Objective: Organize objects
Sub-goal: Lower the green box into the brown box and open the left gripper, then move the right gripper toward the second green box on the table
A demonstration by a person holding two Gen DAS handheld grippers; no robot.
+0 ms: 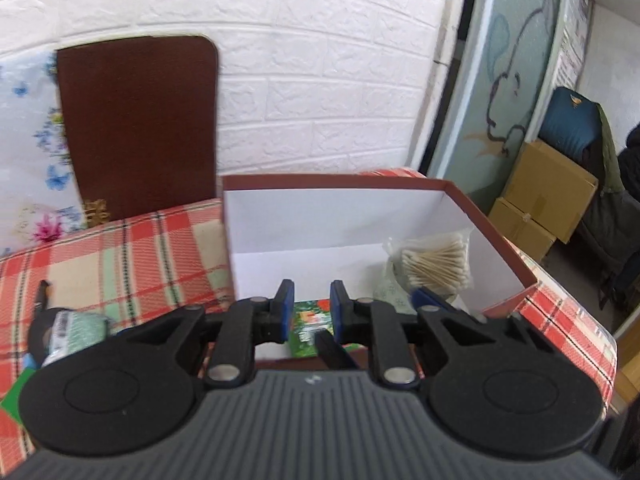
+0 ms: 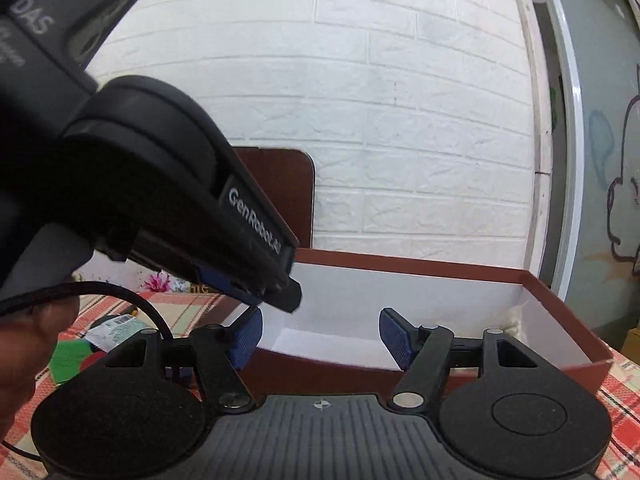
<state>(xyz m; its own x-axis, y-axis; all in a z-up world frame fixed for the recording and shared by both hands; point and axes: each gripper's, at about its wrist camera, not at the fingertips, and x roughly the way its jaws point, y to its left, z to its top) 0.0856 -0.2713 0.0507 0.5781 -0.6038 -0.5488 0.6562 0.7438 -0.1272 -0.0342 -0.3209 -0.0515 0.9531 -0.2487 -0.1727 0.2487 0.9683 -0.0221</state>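
A red-brown box with a white inside (image 1: pixel 344 216) stands on the plaid cloth; it also shows in the right wrist view (image 2: pixel 460 292). A bag of cotton swabs (image 1: pixel 434 262) lies in its right corner. My left gripper (image 1: pixel 310 312) hangs over the box's near edge, jaws narrowly apart, with a green and red packet (image 1: pixel 310 326) below between the pads; no firm grip shows. My right gripper (image 2: pixel 322 336) is open and empty at the box's near wall. The left gripper's body (image 2: pixel 160 184) crosses the right wrist view.
A roll with a green-white label (image 1: pixel 70 326) and a black pen (image 1: pixel 42 294) lie left of the box on the plaid cloth (image 1: pixel 120 256). A brown board (image 1: pixel 136 128) leans on the white brick wall. Cardboard boxes (image 1: pixel 540 204) stand at right beyond the table edge.
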